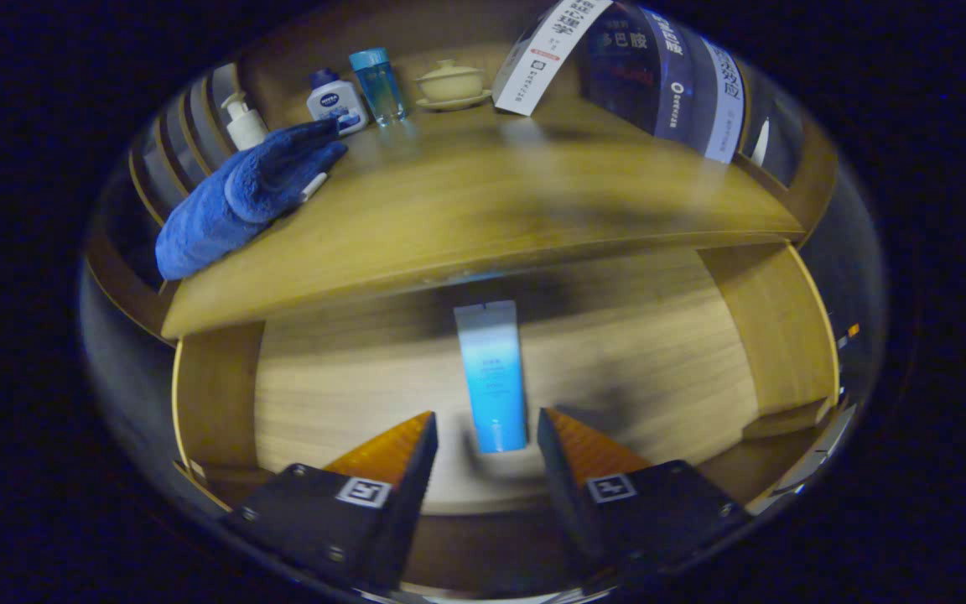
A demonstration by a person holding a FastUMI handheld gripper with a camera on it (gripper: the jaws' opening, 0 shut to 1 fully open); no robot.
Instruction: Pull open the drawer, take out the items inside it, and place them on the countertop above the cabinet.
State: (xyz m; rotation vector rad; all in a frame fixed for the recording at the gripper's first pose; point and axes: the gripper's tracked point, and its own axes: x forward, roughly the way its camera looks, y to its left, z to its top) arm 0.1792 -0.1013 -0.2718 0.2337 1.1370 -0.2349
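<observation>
Gripper view: open drawer [349, 394] holds one blue tube [493, 377]; gripper [487, 432] gapes around its near end, untouching.

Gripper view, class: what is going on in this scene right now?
A hand-held gripper hangs open over a pulled-out wooden drawer. A blue tube lies on the drawer floor, its near end between the fingertips; neither finger presses on it. On the countertop above sit a blue towel, a pump bottle, a small white bottle, a blue bottle, a lidded cup on a saucer and leaning books.
</observation>
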